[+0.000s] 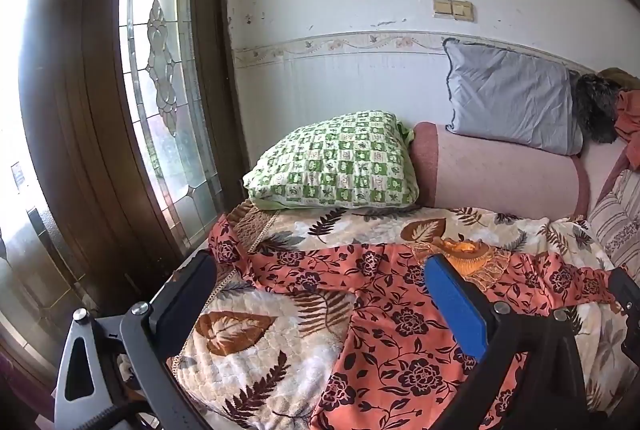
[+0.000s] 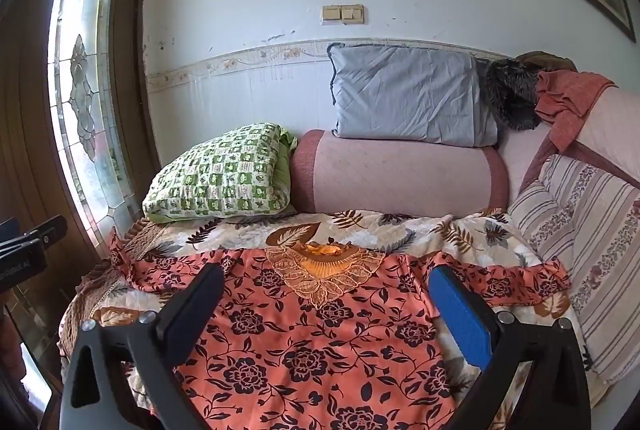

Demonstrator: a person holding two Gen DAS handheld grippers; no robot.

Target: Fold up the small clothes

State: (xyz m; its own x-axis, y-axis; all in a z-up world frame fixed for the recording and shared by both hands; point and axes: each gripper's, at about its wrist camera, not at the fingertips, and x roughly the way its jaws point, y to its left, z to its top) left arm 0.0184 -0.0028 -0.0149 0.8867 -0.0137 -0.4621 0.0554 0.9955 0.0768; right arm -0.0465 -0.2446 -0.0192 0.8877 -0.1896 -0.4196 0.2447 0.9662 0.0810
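Fingers of both my left gripper (image 1: 320, 282) and right gripper (image 2: 326, 292) are spread wide, holding nothing, above the orange floral blouse (image 2: 312, 342), which lies flat on the leaf-print bedspread (image 1: 256, 346) with sleeves out and its embroidered neckline (image 2: 324, 264) at 12 o'clock. I judge the first fold not yet begun: the left sleeve (image 1: 240, 254) at 10 o'clock should be pinched near its cuff, through one fabric layer only, clear of the bedspread. I would carry it toward 3 o'clock, keeping the crease parallel to the side seam.
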